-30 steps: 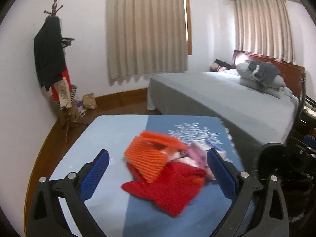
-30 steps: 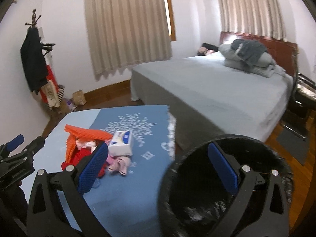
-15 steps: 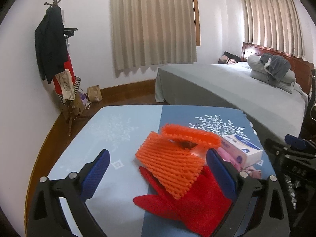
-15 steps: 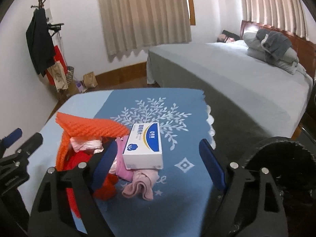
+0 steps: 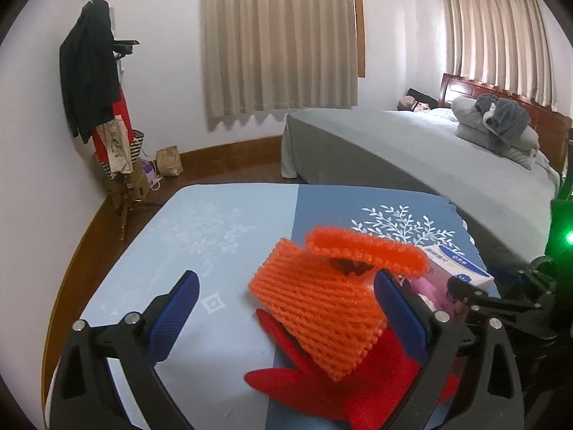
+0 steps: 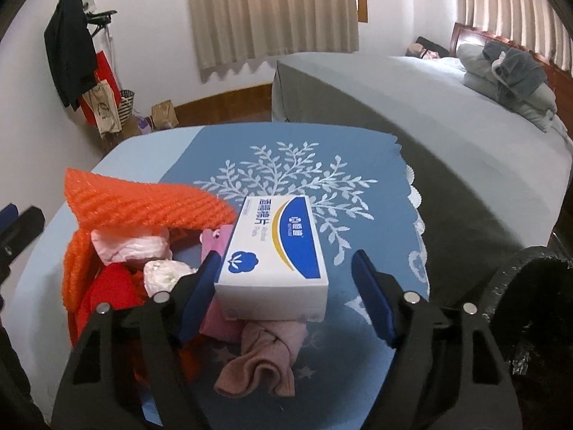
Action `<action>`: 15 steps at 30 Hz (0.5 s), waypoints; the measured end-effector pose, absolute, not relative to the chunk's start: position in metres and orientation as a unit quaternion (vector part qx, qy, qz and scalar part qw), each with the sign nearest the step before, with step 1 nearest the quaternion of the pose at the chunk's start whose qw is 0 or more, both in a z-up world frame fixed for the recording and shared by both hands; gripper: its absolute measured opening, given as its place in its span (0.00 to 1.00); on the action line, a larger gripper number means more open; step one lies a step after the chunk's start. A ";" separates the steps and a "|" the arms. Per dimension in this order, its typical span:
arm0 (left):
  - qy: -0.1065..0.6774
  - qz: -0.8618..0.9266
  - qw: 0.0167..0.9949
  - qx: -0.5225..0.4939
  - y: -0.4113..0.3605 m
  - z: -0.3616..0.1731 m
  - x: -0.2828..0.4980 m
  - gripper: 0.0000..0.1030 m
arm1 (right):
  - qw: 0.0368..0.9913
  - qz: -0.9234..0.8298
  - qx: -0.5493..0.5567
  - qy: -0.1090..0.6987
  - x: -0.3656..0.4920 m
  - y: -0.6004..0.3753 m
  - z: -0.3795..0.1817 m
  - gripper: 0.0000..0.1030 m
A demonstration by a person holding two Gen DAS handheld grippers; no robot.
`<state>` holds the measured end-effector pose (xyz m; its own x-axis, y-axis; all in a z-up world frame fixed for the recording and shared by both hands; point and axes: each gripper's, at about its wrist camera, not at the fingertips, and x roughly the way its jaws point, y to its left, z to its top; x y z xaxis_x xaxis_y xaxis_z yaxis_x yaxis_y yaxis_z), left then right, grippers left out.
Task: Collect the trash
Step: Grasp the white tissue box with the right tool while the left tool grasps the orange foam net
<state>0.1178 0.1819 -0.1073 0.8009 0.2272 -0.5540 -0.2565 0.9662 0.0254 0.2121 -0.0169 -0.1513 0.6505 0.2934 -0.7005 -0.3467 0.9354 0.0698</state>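
A pile lies on the blue table cloth (image 5: 200,236). An orange foam net (image 5: 322,304) lies on a red glove (image 5: 343,390); the net also shows in the right wrist view (image 6: 143,200). A white and blue box (image 6: 275,254) rests on pink socks (image 6: 265,358), beside crumpled tissue (image 6: 161,272). My left gripper (image 5: 286,315) is open around the orange net. My right gripper (image 6: 286,294) is open, with the box between its fingers. A black trash bin (image 6: 537,322) stands at the right.
A grey bed (image 5: 429,150) with folded bedding stands behind the table. A coat rack (image 5: 96,82) with clothes and bags stands by the left wall. The table's right edge (image 6: 415,208) has a lace trim.
Both grippers have moved in toward the pile. The right gripper swung left from over the bin to the box. The left gripper closed in on the orange net.
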 end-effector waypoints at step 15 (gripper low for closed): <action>0.289 0.094 0.952 -0.036 0.171 -0.104 0.154 0.93 | 0.907 0.198 -0.027 0.371 0.219 -0.027 -0.142 0.52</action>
<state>0.1545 0.1710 -0.1041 0.8148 0.1575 -0.5579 -0.1991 0.9799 -0.0142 0.2189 -0.0270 -0.1416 0.6454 0.3395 -0.6842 -0.3798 0.9198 0.0982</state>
